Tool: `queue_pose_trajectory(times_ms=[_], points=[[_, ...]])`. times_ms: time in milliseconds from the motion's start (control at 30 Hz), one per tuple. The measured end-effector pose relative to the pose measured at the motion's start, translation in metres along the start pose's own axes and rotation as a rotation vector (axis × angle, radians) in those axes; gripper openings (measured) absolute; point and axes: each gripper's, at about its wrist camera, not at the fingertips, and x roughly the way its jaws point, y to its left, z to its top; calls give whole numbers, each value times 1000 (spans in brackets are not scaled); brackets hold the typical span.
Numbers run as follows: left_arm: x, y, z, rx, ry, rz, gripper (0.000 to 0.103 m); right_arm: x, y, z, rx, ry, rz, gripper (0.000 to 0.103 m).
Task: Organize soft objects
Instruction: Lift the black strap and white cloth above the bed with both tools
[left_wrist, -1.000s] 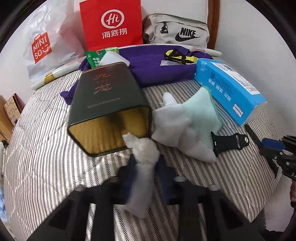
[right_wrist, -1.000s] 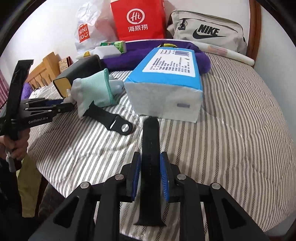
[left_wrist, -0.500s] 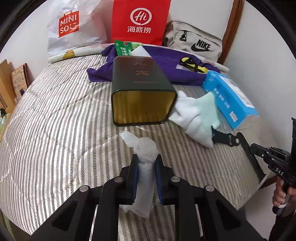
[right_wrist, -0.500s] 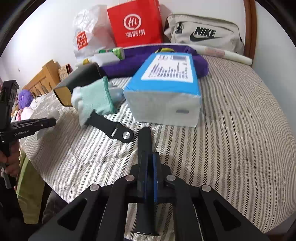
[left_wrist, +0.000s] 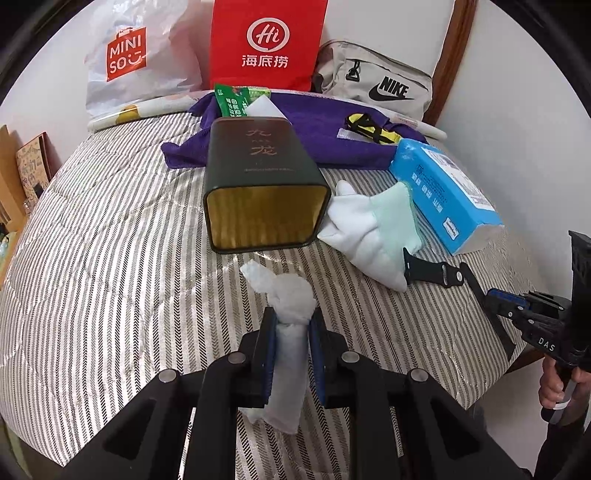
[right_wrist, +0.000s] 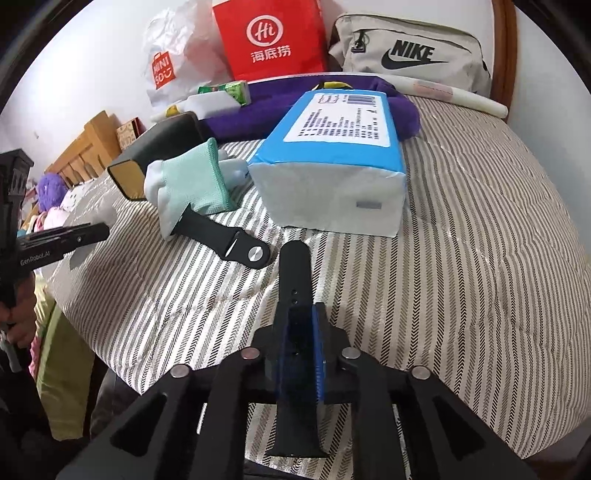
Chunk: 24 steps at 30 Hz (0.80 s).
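My left gripper (left_wrist: 291, 325) is shut on a rolled white cloth (left_wrist: 290, 317) and holds it above the striped bed, short of the open mouth of a dark tin box (left_wrist: 264, 184) lying on its side. My right gripper (right_wrist: 300, 321) is shut on a black watch strap (right_wrist: 294, 273) near the bed's front edge. A white and mint glove (left_wrist: 373, 225) lies right of the tin, also in the right wrist view (right_wrist: 192, 184). A second black strap piece (right_wrist: 225, 240) lies beside the glove.
A blue tissue pack (left_wrist: 443, 188) lies at the right of the bed. A purple towel (left_wrist: 321, 129), a red paper bag (left_wrist: 264, 44), a Miniso bag (left_wrist: 125, 59) and a Nike pouch (left_wrist: 376, 85) stand at the back. The bed edge (right_wrist: 147, 369) is close.
My left gripper pulled back from the tin's mouth with the white cloth and swung to face the opening. My right gripper closed on the black strap and lifted it slightly.
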Motion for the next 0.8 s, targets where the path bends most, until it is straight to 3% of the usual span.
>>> queue_pose_trajectory(times_ms=[133,267,300,333,567,767,800], points=[[1,-1,-2,4,4,-5,17,-2,7,-5,-32,3,5,33],[3,-1,-2,0,8,-8,17,-1,9,-7,-41,-19,-1,35],[3,-1,-2,-1,8,-9,17,-1,7,-6,-39,-24,3,31],[3,0,-2,-3,8,-10,17,0,6,-6,-35,-29,-4,19],[4,1,-3,-15,10,-16,17,-1,8,-6,-62,-37,-47,19],[0,2,0,-12,1,-21,17,-11,2,0,-31,-54,-29,18],[-1,2,1,-16,-2,-23,17,-14,1,1,-27,-59,-27,8]])
